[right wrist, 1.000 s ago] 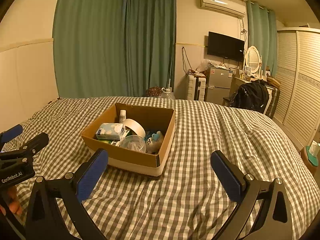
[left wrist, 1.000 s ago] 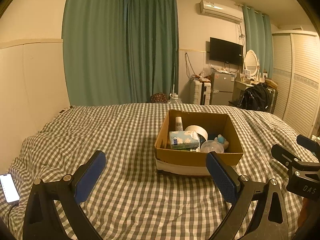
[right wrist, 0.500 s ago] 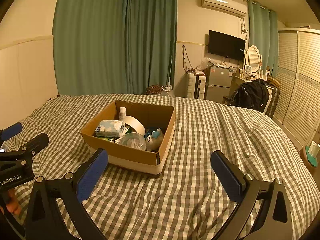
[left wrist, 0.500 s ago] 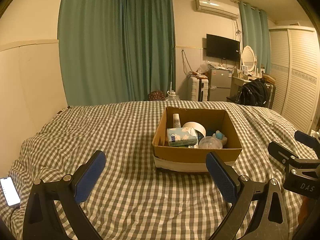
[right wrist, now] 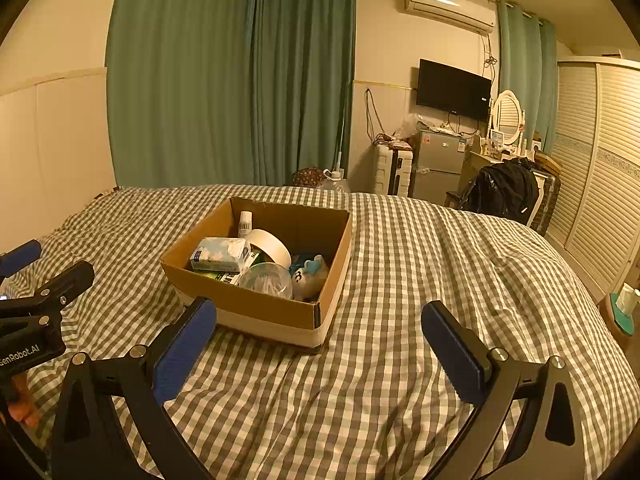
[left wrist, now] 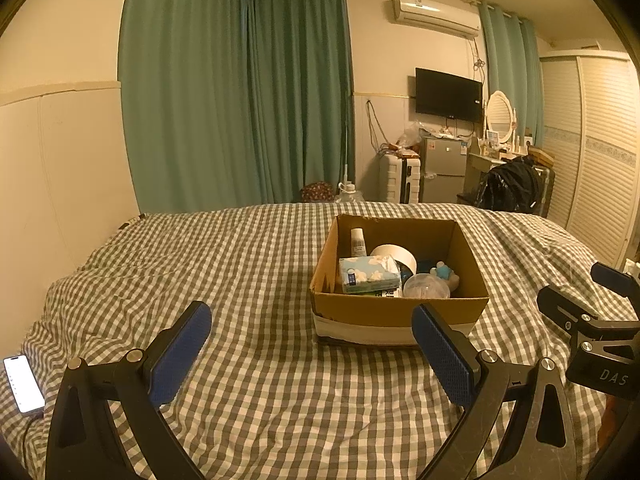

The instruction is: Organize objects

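From the left wrist, the left gripper [left wrist: 312,350] is hovering spread wide and empty, the cardboard box [left wrist: 398,312] sitting ahead, slightly right on the checked bedspread [left wrist: 240,272]. From the right wrist, the right gripper [right wrist: 320,344] is gaping empty too, the box ahead-left; its tissue pack [right wrist: 219,255] looks soft and light, likely best pinched across its short sides.

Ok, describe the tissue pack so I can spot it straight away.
On the checked bedspread sits an open cardboard box. The tissue pack lies flat by its left wall, in front of the small upright white bottle and beside the white tape roll. It is the only soft rectangular packet, pale blue with white clouds.
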The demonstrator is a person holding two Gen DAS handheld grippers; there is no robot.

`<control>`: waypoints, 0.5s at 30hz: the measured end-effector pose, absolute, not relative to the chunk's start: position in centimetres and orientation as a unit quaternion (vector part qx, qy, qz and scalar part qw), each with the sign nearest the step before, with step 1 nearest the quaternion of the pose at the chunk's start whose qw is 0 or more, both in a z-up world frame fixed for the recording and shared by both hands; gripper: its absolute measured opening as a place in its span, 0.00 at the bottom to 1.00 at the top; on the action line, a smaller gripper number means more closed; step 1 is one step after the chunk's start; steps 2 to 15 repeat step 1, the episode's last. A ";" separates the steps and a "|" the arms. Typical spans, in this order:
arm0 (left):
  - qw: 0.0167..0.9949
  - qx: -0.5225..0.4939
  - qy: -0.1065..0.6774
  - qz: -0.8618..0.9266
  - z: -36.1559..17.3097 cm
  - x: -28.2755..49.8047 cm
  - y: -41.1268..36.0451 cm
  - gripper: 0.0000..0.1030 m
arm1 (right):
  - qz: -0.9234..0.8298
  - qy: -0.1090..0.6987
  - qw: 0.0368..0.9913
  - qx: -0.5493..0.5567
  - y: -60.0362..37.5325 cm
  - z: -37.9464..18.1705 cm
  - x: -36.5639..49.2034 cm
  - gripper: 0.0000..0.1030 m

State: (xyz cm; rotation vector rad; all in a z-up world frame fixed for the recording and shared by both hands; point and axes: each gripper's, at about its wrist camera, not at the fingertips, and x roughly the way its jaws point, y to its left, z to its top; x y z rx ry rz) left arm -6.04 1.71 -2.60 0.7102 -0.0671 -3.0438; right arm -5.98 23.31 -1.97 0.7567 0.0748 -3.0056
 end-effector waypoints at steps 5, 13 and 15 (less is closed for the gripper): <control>0.008 0.227 -0.020 -0.974 -2.6 -6.0 1.7 1.00 | -0.969 0.024 0.020 0.244 23.3 -2.0 -6.0 1.00; 0.008 0.227 -0.020 -0.974 -2.6 -6.0 1.7 1.00 | -0.969 0.024 0.020 0.244 23.3 -2.0 -6.0 1.00; 0.008 0.227 -0.020 -0.974 -2.6 -6.0 1.7 1.00 | -0.969 0.024 0.020 0.244 23.3 -2.0 -6.0 1.00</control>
